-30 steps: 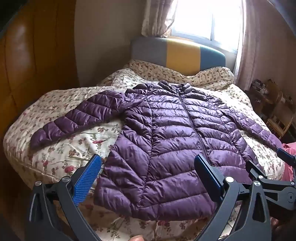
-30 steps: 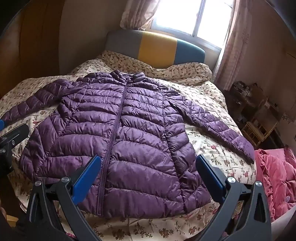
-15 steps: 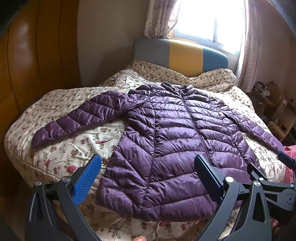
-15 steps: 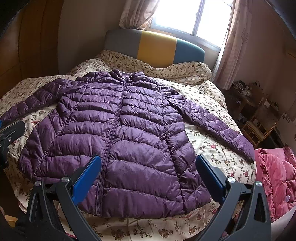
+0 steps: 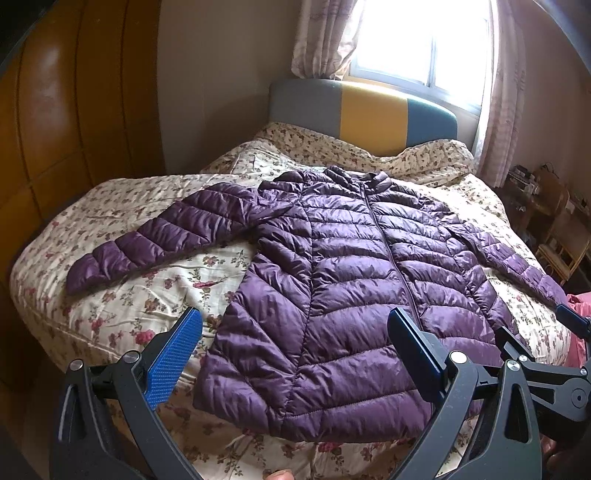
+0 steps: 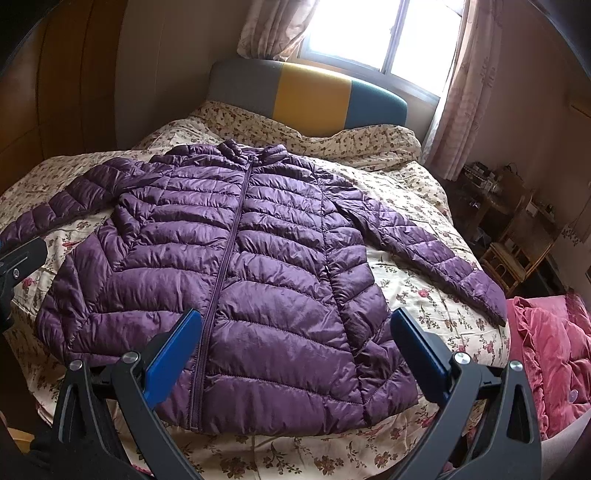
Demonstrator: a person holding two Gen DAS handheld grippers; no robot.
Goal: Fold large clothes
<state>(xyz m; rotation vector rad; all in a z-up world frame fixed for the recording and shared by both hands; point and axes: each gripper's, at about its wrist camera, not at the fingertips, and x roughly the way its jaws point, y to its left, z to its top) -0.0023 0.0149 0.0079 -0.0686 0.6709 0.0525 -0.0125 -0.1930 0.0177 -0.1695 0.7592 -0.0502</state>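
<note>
Left hand-held gripper [image 5: 294,334] and right hand-held gripper [image 6: 297,334] spread wide, empty, above hem. Purple puffer jacket [image 6: 236,266] flat on floral bed [image 6: 413,206], zipped, sleeves splayed. Likely trouble: slick, puffy shell slipping from a shallow pinch; bedcover snagged along with hem.

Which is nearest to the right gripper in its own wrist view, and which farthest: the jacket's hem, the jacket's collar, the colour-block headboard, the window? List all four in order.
1. Jacket's hem: just beyond the right gripper, at the bed's near edge.
2. Jacket's collar: mid-bed, up the zip.
3. Headboard: at the bed's far end.
4. Window: on the wall behind the headboard.
</note>
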